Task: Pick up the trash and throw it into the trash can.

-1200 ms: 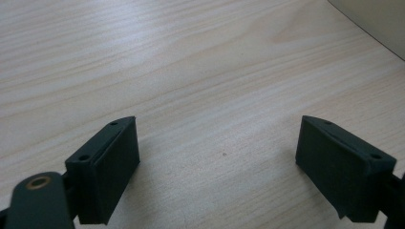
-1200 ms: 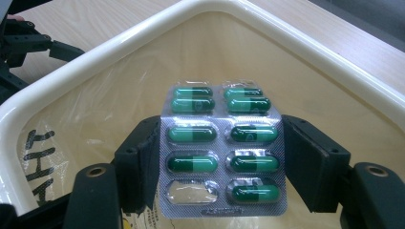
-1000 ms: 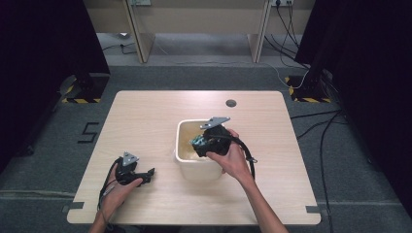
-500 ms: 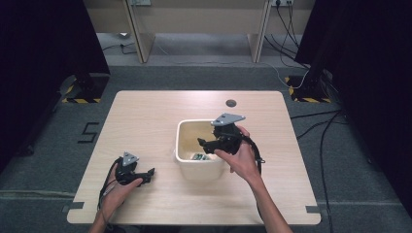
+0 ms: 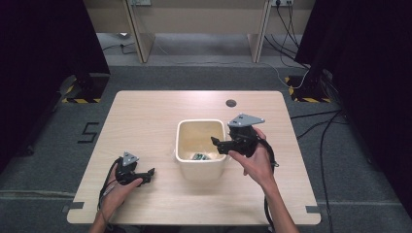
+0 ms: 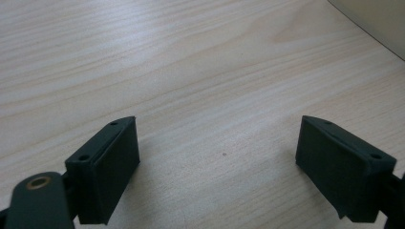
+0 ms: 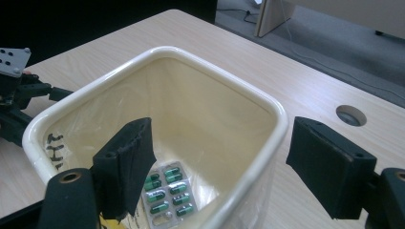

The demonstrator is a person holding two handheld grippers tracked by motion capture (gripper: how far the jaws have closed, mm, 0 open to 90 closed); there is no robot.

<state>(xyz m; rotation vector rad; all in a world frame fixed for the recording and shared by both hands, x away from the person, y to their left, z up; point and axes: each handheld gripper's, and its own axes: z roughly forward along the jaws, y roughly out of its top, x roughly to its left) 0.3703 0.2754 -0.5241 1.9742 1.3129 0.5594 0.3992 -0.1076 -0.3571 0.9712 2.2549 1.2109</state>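
Evidently the right tool [image 5: 219, 144] hung at the near right rim of the cream bin [image 5: 181, 141], jaws spread and empty, one either side of the rim in its own view. Below and ahead of it, a blister pack of green capsules [image 7: 169, 191] lay flat on the bin floor, long axis running away from the jaws. The left tool [image 5: 148, 173], also spread, rested low over the tabletop [image 5: 145, 116], well apart from the bin, so the right hand was nearer
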